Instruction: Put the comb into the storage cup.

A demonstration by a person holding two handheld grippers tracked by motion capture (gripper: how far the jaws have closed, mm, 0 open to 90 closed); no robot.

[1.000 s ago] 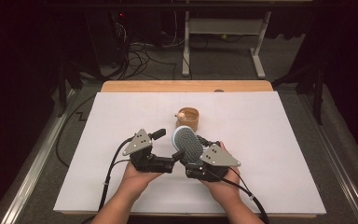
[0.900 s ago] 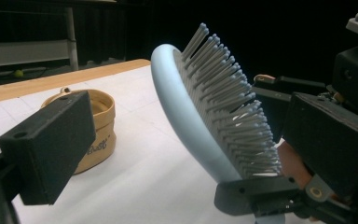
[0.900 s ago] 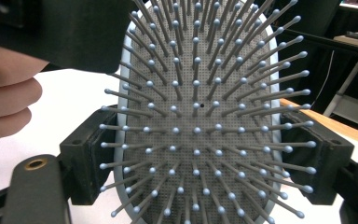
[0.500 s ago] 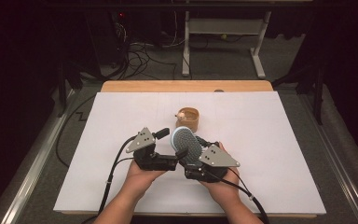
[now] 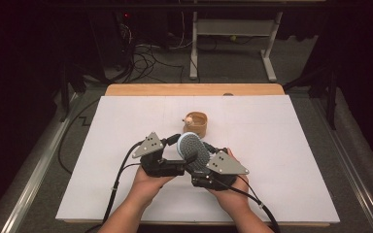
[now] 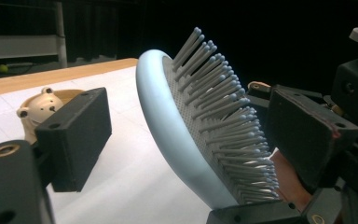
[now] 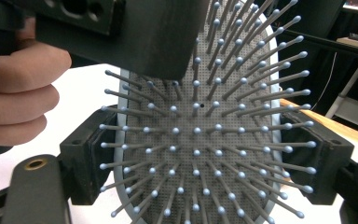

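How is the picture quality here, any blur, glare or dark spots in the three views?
High view: the white table is evenly lit, the room behind dark. Left gripper view: the hairbrush is sharp, the bear cup slightly soft, background black. Right gripper view: the brush bristles are crisp, the nearby hand and dark tool block above blurred.

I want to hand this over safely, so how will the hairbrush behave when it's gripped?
The hairbrush probably stays stiff: its pale rim looks like hard plastic. The smooth curved back may slip under a light squeeze. Its bristles look thin and likely bend if pressed.
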